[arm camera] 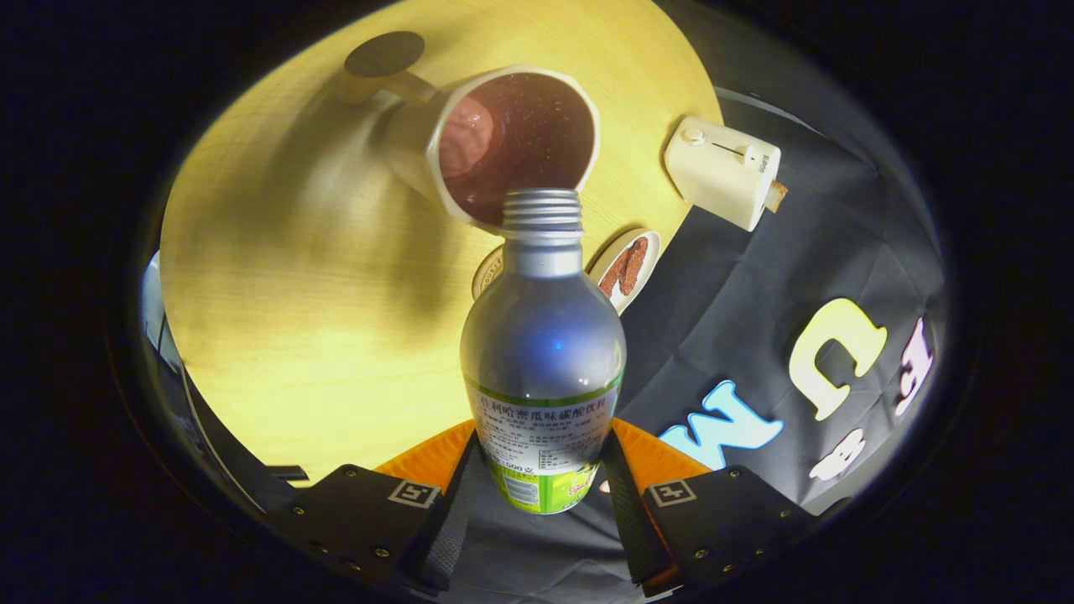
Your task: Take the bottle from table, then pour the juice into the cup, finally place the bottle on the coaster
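The gripper [541, 478] is clamped on the bottle [543, 352], one finger on each side of its lower body. The bottle's open neck reaches over the rim of the cup [512, 138], which holds dark liquid. A coaster [628, 267] sits right of the bottle on the table [319, 319], a toaster [723, 172] farther right.

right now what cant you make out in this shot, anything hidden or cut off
- Coaster, gripper view: just a sliver shows beside the bottle, which hides the rest.
- Cup: the bottle's neck covers its near rim; whether juice is flowing can't be told.
- Small dish: partly behind the bottle, contents unclear.
- Gripper: its fingers press the bottle's label from both sides; the bottle's base lies hidden between them.
- White box: markings too small.
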